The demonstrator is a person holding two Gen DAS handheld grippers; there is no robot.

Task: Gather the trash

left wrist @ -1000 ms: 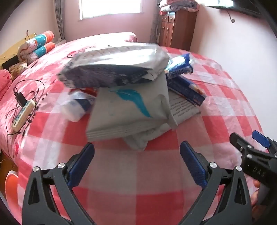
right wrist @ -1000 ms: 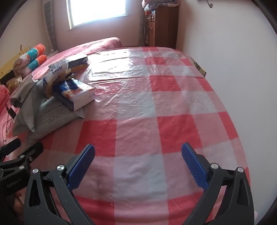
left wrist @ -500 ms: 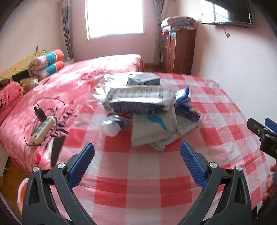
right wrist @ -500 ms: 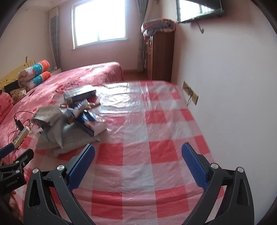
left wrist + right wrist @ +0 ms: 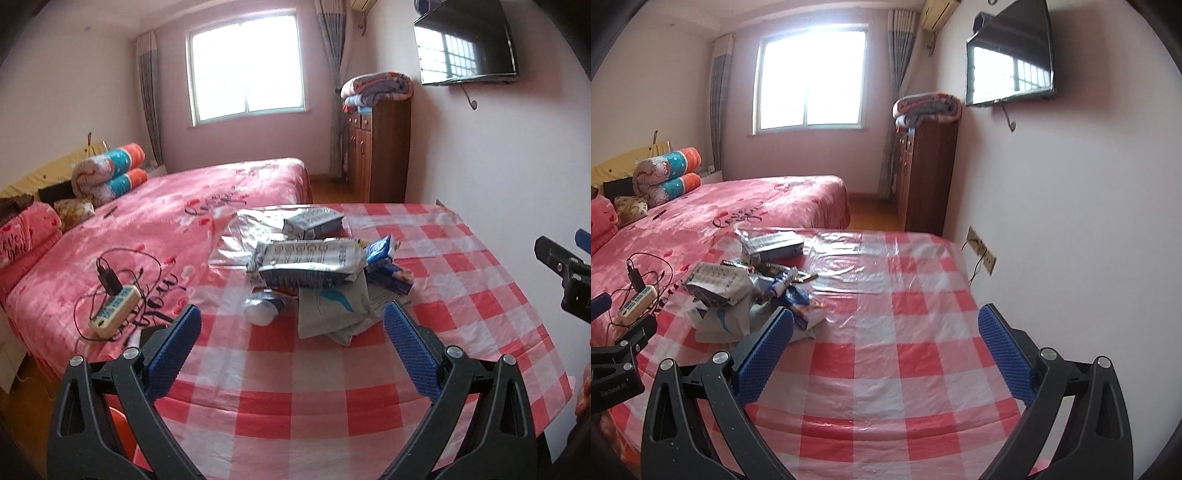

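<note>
- Both cameras are now sitting farther back and higher than a second ago: the trash pile [image 5: 317,280], which was filling the left view, is now lying well apart at 12 o'clock
- The left gripper [image 5: 291,339] is hanging wide open over the near edge of the checked tablecloth [image 5: 295,398], gripping nothing
- The right gripper [image 5: 886,347] is likewise gaping wide and holding nothing, with bare cloth ahead of it
- The pile is resting at 10 o'clock in the right view, a silver foil bag [image 5: 310,260] lying on top of a grey mailer [image 5: 332,308]
- A small box [image 5: 312,221] is sitting just beyond, at 12 o'clock
- Judging by this, everything is looking gathered into one heap; no bin is showing, so bagging may be remaining
</note>
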